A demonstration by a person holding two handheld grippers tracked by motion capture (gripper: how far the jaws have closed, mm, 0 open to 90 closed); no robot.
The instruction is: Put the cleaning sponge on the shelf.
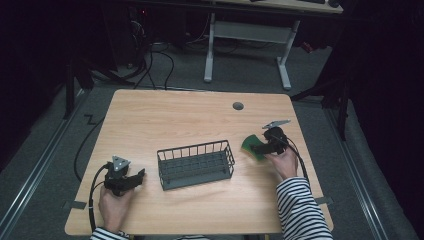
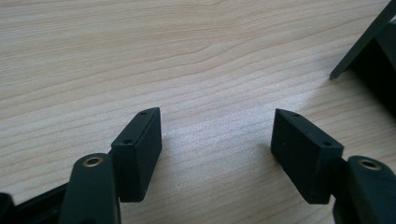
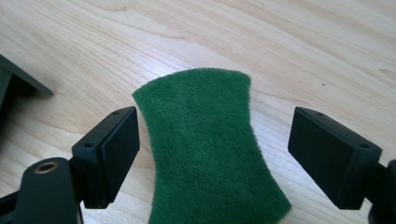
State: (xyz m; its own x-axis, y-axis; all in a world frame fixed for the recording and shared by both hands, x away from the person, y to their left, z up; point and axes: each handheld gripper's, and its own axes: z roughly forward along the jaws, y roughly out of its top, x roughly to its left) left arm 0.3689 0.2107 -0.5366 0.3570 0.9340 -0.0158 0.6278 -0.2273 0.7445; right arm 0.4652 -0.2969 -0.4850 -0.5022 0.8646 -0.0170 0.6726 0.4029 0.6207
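Green scouring pad [image 3: 210, 149] lies ungrasped on the tabletop [image 1: 150, 115] between your right gripper's [image 3: 212, 154] spread fingers, beside the wire basket [image 1: 196, 163]; your left gripper [image 2: 217, 161] gapes empty.

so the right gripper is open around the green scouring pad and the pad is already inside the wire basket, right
Not quite. The right gripper is open with its fingers either side of the green scouring pad, but the pad lies on the table beside the wire basket, not inside it, as the high view shows.
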